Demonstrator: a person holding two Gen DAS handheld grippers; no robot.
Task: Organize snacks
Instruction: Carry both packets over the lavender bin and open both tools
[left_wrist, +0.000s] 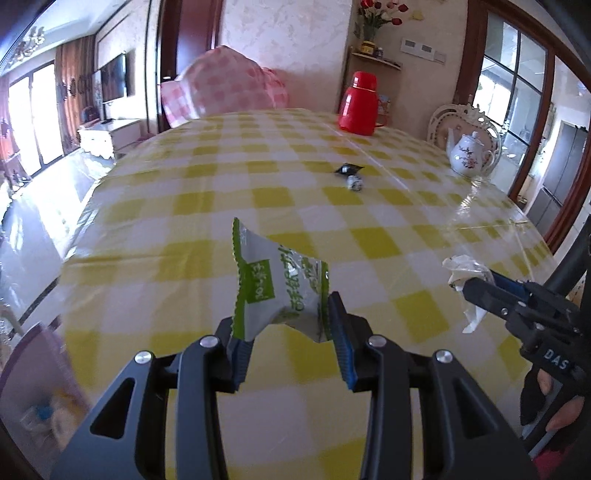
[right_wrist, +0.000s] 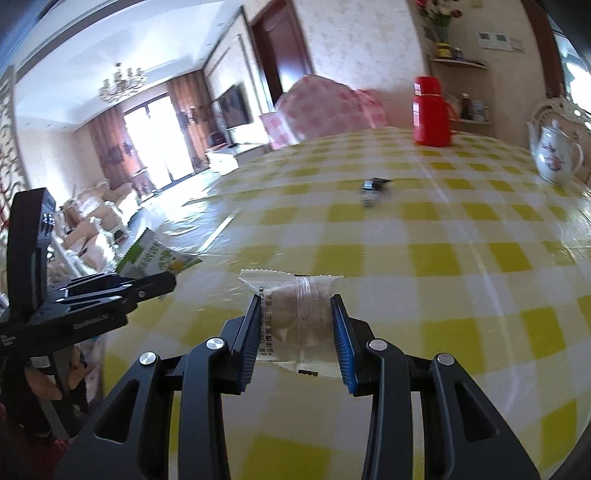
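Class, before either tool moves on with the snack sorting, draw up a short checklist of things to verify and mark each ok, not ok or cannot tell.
1. Left tool has the green and white snack packet between its pads: ok.
2. Right tool grips the clear-wrapped pastry: ok.
3. Both packets lifted clear of the checked tablecloth: ok.
4. Two small wrapped candies left mid-table, still to collect: not ok.
5. Red flask and teapot stand away from the tools: ok.
6. Container for the snacks in view: cannot tell.
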